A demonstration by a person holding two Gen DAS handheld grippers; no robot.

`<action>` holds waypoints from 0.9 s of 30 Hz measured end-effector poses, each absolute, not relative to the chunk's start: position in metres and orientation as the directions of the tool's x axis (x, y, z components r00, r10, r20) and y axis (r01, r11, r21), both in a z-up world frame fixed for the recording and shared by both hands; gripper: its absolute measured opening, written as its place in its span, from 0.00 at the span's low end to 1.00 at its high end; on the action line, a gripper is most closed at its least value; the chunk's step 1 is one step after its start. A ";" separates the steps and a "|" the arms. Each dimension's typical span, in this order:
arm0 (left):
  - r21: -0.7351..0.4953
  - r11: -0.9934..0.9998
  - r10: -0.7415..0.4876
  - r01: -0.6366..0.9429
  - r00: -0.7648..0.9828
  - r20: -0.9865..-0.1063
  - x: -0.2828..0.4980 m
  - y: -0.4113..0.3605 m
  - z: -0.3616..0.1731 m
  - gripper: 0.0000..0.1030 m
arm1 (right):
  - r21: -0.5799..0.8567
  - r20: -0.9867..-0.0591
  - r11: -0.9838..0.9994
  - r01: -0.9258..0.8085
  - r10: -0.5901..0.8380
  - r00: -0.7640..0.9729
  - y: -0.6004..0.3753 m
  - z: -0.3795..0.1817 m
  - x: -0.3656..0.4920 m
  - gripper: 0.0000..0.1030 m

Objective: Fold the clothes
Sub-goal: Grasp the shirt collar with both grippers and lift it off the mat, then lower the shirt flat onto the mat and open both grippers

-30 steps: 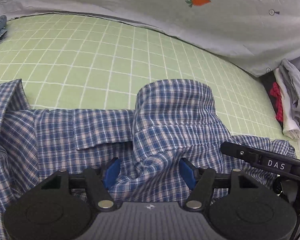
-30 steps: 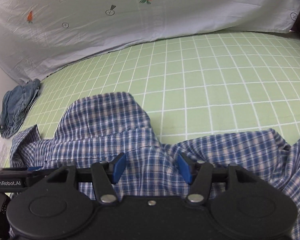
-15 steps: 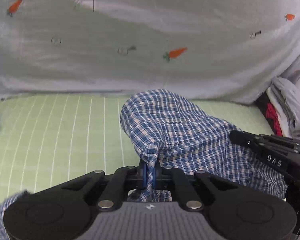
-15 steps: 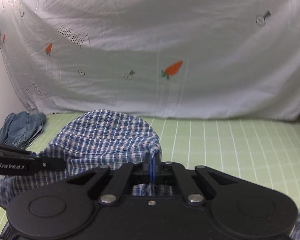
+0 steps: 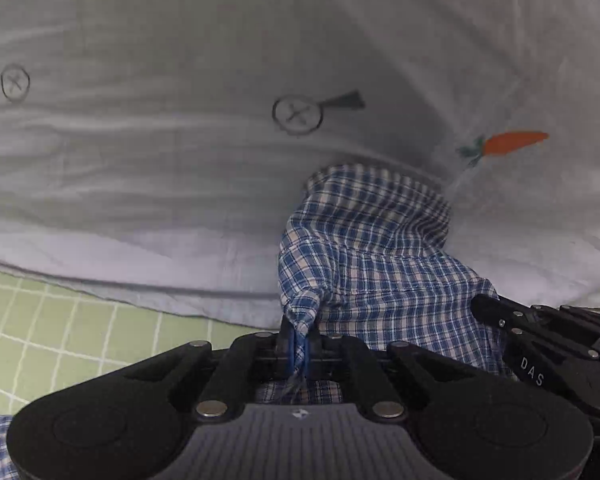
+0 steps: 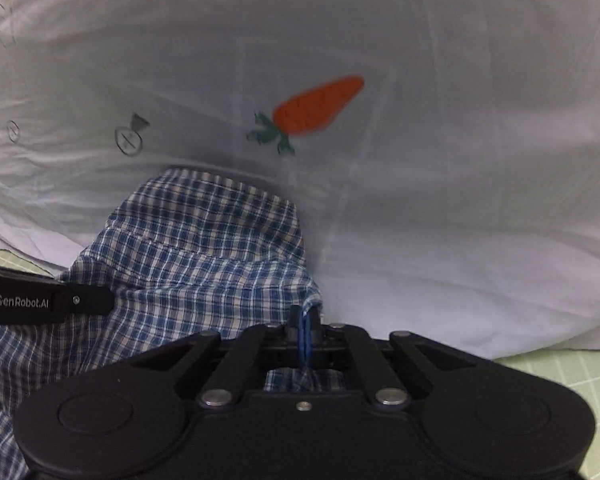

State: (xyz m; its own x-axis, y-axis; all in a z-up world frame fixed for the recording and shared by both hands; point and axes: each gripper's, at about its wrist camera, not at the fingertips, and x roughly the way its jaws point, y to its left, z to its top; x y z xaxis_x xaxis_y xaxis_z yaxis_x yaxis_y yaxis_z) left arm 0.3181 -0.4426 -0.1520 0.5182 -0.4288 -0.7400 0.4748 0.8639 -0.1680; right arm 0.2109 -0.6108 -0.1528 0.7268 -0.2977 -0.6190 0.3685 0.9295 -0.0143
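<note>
Both wrist cameras sit close, facing the far white carrot-printed sheet (image 5: 180,160) (image 6: 460,160); both share the blue checked shirt (image 5: 372,264) (image 6: 204,256).

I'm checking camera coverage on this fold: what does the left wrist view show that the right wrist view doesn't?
Only the left wrist view shows the left gripper shut on a bunched fold of the plaid shirt, and the right tool's body marked DAS.

Only the right wrist view shows the right gripper shut on the shirt's edge, and the other tool's GenRobot.AI label.

Both show the lifted shirt, the carrot-print sheet behind it, and the green checked bedcover.
</note>
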 end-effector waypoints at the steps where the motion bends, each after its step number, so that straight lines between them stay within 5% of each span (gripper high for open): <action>1: -0.175 0.867 -0.425 0.467 0.506 -0.751 0.320 -0.443 -0.161 0.05 | -0.012 -0.636 0.929 0.370 -0.292 0.715 -0.613 -0.161 0.215 0.02; 5: -0.184 0.881 -0.407 0.435 0.502 -0.763 0.320 -0.440 -0.168 0.16 | -0.005 -0.678 0.926 0.377 -0.280 0.680 -0.618 -0.168 0.219 0.06; 7: -0.158 0.903 -0.368 0.400 0.528 -0.765 0.314 -0.435 -0.153 0.25 | 0.001 -0.692 0.917 0.399 -0.287 0.662 -0.621 -0.156 0.216 0.17; 9: -0.159 0.905 -0.374 0.394 0.560 -0.740 0.302 -0.423 -0.131 0.40 | 0.022 -0.685 0.899 0.438 -0.306 0.661 -0.622 -0.130 0.200 0.43; 12: -0.168 0.918 -0.366 0.360 0.602 -0.710 0.272 -0.396 -0.095 0.64 | 0.054 -0.674 0.873 0.486 -0.327 0.662 -0.613 -0.088 0.160 0.56; 18: -0.181 0.946 -0.316 0.271 0.628 -0.712 0.190 -0.326 -0.051 0.75 | 0.075 -0.680 0.844 0.530 -0.346 0.647 -0.572 -0.051 0.063 0.81; 27: -0.225 0.966 -0.259 0.129 0.545 -0.798 0.047 -0.233 -0.070 0.75 | 0.090 -0.713 0.823 0.561 -0.340 0.613 -0.501 -0.032 -0.084 0.83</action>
